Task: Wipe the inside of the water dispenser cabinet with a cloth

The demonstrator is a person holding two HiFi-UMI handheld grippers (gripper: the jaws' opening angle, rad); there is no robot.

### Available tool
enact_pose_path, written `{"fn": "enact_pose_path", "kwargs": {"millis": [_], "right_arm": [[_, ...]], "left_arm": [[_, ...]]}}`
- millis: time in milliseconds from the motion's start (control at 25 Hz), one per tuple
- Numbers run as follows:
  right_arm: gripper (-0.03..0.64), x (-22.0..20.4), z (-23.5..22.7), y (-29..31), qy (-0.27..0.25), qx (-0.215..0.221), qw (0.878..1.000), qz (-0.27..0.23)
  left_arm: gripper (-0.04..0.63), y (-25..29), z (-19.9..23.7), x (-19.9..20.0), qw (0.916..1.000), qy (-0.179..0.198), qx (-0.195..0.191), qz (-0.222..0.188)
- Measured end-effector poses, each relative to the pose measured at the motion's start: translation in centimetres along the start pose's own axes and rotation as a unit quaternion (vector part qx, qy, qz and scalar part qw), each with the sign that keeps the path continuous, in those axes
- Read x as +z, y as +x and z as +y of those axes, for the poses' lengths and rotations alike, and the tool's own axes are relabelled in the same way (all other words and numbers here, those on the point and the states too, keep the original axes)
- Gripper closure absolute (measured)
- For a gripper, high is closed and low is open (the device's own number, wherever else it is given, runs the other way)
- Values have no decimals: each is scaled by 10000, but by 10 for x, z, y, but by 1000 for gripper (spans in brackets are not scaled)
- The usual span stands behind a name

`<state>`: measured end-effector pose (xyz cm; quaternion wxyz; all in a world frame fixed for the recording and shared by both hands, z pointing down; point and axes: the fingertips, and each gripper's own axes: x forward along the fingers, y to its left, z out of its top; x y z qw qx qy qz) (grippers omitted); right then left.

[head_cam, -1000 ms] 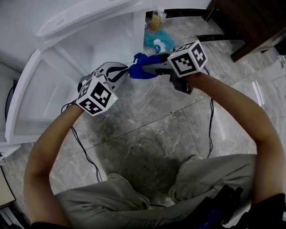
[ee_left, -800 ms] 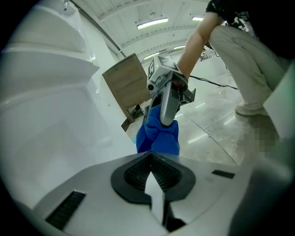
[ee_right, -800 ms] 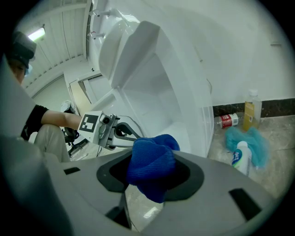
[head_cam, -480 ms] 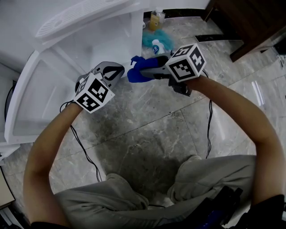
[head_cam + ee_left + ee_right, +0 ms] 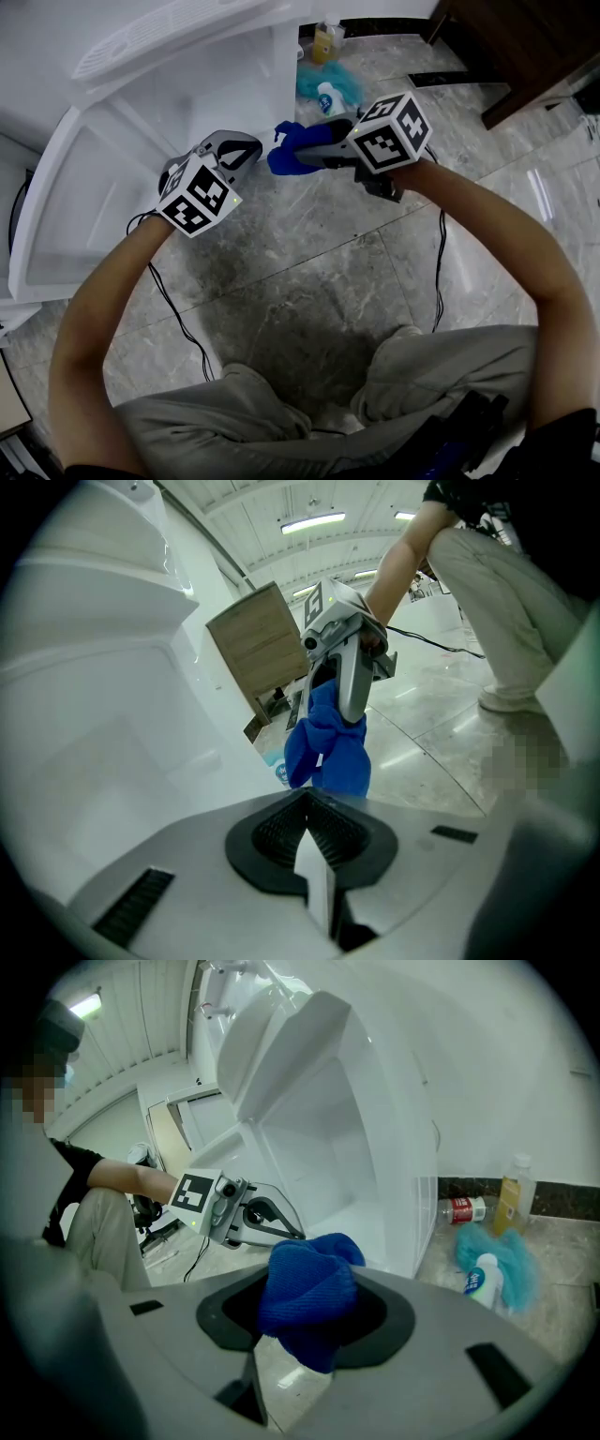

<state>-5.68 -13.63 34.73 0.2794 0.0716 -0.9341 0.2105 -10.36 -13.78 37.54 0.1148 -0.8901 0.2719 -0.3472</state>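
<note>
A bunched blue cloth (image 5: 289, 148) (image 5: 309, 1297) is clamped between the jaws of my right gripper (image 5: 298, 150) (image 5: 305, 1335), held above the marble floor just outside the cabinet's mouth. The white water dispenser cabinet (image 5: 216, 84) stands open at the upper left, its door (image 5: 75, 206) swung out to the left. My left gripper (image 5: 246, 150) (image 5: 314, 855) is shut and empty, a short way left of the cloth and not touching it. Seen from the left gripper view, the cloth (image 5: 328, 747) hangs from the right gripper (image 5: 345, 677) straight ahead.
On the floor by the wall behind the cabinet lie a teal cloth (image 5: 339, 84) (image 5: 502, 1255), a white bottle (image 5: 328, 96) (image 5: 480, 1279), a yellow bottle (image 5: 326, 39) (image 5: 514, 1194) and a clear bottle (image 5: 461, 1210). A dark wooden cabinet (image 5: 525, 47) stands at the upper right. Cables (image 5: 178, 319) trail across the floor.
The left gripper let go of the cloth and drew slightly left, its jaws now shut. The right gripper shifted a little left with the cloth.
</note>
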Motion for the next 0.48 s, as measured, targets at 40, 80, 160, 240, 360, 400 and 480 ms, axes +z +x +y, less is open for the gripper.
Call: {"fn": "enact_pose_path", "kwargs": {"millis": [40, 80, 160, 240, 360, 400, 480], "right_arm": [[459, 0, 0, 0, 5, 7, 10000, 5], [459, -1, 0, 0, 6, 12, 10000, 7], [459, -1, 0, 0, -4, 16, 10000, 9], [459, 0, 0, 0, -15, 18, 10000, 13], [459, -1, 1, 1, -22, 35, 10000, 27], [459, -1, 1, 1, -23, 41, 10000, 35], [459, -2, 2, 1, -25, 51, 10000, 52]], "left_arm": [[588, 0, -1, -1, 10000, 7, -5, 9], [588, 0, -1, -1, 10000, 9, -8, 13], [588, 1, -1, -1, 10000, 8, -11, 16], [588, 1, -1, -1, 10000, 5, -10, 20], [588, 1, -1, -2, 10000, 8, -11, 31], [588, 2, -1, -3, 10000, 10, -13, 34], [588, 3, -2, -3, 10000, 16, -19, 40]]}}
